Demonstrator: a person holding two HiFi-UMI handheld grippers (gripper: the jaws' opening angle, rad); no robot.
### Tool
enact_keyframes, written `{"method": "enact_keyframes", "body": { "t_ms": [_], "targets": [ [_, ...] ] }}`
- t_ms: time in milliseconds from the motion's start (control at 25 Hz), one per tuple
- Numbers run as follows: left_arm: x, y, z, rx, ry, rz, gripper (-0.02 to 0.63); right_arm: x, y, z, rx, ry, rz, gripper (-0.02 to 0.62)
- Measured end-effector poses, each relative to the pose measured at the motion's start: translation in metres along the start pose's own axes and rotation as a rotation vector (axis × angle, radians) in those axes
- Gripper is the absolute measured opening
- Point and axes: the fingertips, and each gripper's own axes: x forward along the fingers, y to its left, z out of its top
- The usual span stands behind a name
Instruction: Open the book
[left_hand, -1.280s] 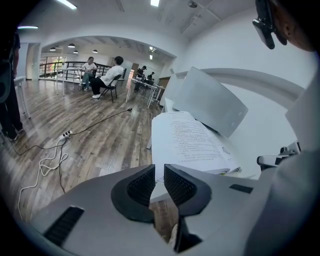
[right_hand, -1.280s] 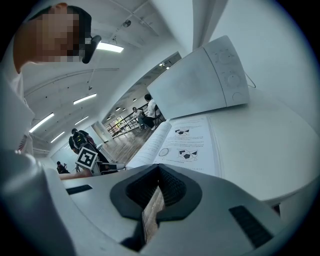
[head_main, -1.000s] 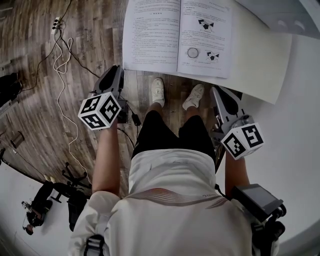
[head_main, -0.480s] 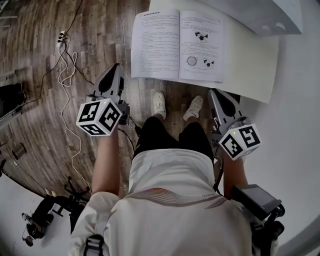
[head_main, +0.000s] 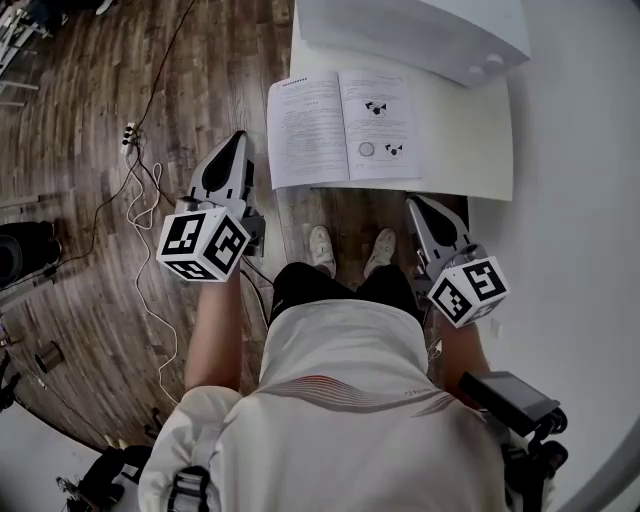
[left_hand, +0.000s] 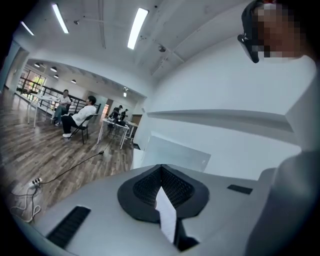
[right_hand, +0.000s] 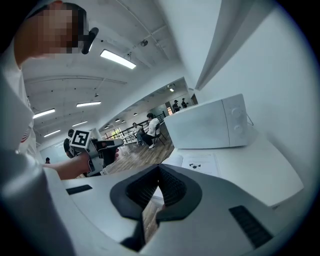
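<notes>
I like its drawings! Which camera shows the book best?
Head view: the book lies open, both pages facing up. Right gripper view shows it small, slanted; left gripper view misses it.

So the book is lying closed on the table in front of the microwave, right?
Not quite: the book lies open, not closed, on the table in front of the microwave. The head view shows both its pages.

White book (head_main: 345, 128) with black print, white table (head_main: 460, 150), brown wood-grain floor (head_main: 80, 100), white microwave (head_main: 410, 30)
</notes>
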Motion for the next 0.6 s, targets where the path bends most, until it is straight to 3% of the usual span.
{"method": "enact_keyframes", "body": {
  "t_ms": [280, 600],
  "targets": [
    [-0.024, -0.063, 0.062, 0.047, -0.118, -0.138, 0.011, -0.026, 0.021, 0.024, -0.040, -0.038, 0.016, 0.003],
    [-0.035, -0.121, 0.084, 0.099, -0.172, -0.161, 0.011, -0.058, 0.010, 0.044, -0.065, -0.127, 0.054, 0.003]
  ]
}}
